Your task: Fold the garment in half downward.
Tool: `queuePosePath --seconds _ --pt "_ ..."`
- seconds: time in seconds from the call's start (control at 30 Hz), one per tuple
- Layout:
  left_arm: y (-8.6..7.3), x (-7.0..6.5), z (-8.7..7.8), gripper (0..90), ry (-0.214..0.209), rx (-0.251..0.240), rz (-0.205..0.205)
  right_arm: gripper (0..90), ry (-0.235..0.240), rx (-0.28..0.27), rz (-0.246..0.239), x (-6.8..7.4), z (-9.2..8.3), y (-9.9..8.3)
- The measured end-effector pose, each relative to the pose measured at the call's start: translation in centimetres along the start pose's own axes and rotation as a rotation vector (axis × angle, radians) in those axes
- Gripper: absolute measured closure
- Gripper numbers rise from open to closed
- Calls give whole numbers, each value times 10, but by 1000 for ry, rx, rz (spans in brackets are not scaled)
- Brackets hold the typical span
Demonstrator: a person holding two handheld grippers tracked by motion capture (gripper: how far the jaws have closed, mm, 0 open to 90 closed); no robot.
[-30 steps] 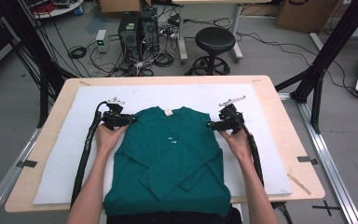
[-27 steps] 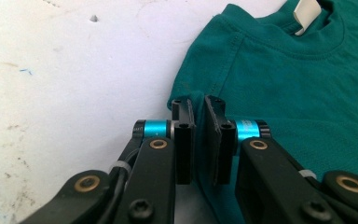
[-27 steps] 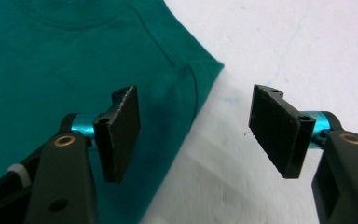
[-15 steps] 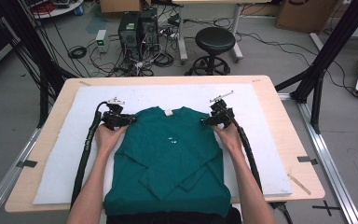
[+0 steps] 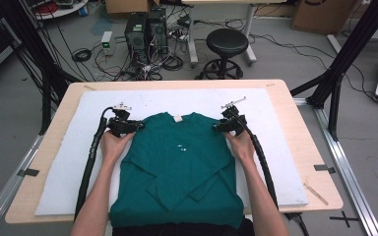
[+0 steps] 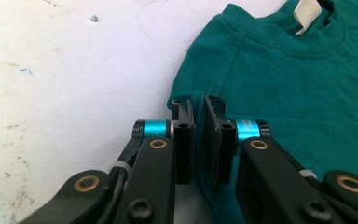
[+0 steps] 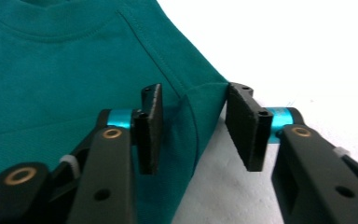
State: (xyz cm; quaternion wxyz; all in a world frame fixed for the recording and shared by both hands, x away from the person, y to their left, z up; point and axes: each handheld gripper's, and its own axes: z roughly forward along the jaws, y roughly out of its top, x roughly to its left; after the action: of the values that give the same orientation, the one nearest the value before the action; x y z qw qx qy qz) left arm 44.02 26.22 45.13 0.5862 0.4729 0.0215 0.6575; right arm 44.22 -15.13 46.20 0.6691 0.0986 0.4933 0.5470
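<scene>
A teal T-shirt lies flat on a white mat, collar away from me, with both sleeves folded in over its front. My left gripper is at the shirt's left shoulder. In the left gripper view its jaws are pinched on a thin fold of the shirt's edge, below the white neck label. My right gripper is at the right shoulder. Its jaws have just been closing and straddle the shoulder corner of the shirt, with a gap still showing between pads and fabric.
The white foam mat covers most of the wooden table. Both forearms come in from the near edge beside the shirt, with cables trailing along them. Beyond the far edge, a stool and computer towers stand on the floor.
My right gripper has shifted inward and slightly away from me onto the right shoulder, and its jaws have narrowed. The left gripper and the shirt have stayed put.
</scene>
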Motion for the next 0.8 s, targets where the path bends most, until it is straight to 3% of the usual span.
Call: queuePosePath --seconds 0.37,0.67,0.8 --pt "0 -1 0 826 7 -1 4 817 25 -8 -1 1 0 -1" --pt "0 -5 -1 834 32 3 26 846 92 -21 31 -8 0 -3" --pt "2 -7 -3 845 36 9 16 848 91 -19 28 -8 -2 -1"
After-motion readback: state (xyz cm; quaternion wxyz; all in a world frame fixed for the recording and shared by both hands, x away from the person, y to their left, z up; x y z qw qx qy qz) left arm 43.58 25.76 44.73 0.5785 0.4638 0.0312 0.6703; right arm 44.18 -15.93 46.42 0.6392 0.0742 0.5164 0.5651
